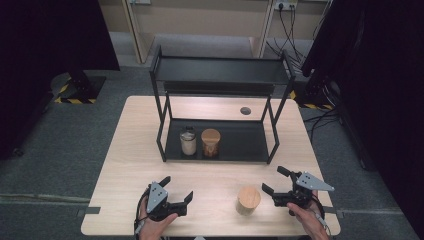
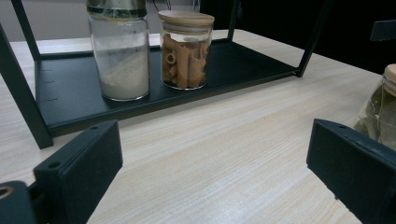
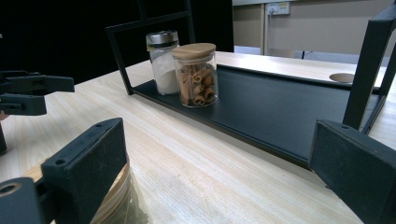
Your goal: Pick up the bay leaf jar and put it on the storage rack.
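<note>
Right gripper (image 1: 279,186) hovers with jaws spread wide, gripping nothing, just beside the jar (image 1: 248,200) on the table's (image 1: 130,165) near edge (wooden lid on). Left gripper (image 1: 176,189) rests agape too, well apart.

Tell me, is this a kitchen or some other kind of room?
Probably a lab or test room set up like a pantry, not a real kitchen: a lone wooden table on grey carpet, a black two-tier rack holding a pasta jar, and wall sockets with cables behind.
</note>
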The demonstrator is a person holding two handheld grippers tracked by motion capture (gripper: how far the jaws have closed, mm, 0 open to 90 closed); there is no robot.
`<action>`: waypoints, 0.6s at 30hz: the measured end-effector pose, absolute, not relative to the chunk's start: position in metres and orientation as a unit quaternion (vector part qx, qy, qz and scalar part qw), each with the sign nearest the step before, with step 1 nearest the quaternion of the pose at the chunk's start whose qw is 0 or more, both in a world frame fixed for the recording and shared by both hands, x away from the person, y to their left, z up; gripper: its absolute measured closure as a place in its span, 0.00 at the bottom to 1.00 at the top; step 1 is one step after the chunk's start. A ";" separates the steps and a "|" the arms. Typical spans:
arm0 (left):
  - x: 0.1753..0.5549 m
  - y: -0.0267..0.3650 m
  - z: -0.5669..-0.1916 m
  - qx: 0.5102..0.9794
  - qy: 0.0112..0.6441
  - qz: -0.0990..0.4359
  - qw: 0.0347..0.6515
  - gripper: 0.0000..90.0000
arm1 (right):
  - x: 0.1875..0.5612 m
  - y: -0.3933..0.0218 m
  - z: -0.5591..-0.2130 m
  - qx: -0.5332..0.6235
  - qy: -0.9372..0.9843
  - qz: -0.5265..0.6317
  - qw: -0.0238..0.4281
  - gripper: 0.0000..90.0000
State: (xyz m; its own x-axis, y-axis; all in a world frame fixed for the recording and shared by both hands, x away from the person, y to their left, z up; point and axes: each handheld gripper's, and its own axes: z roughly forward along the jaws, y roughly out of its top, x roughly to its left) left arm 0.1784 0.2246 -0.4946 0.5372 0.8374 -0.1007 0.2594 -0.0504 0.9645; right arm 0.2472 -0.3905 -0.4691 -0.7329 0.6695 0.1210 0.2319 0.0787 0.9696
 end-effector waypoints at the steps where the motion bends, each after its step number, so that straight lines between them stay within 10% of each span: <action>1: 0.178 0.225 -0.495 0.676 0.405 0.259 0.558 0.03 | 0.247 -0.391 -0.469 0.317 0.711 0.600 0.183 0.05; 18: 0.175 0.224 -0.494 0.675 0.403 0.267 0.558 0.03 | 0.235 -0.390 -0.468 0.305 0.714 0.604 0.181 0.05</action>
State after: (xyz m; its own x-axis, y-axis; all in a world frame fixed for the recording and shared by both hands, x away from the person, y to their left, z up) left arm 0.1753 0.2243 -0.4944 0.5335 0.8412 -0.0886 0.2460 -0.0541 0.9677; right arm 0.2349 -0.3904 -0.4684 -0.7487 0.6539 0.1089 0.2161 0.0854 0.9726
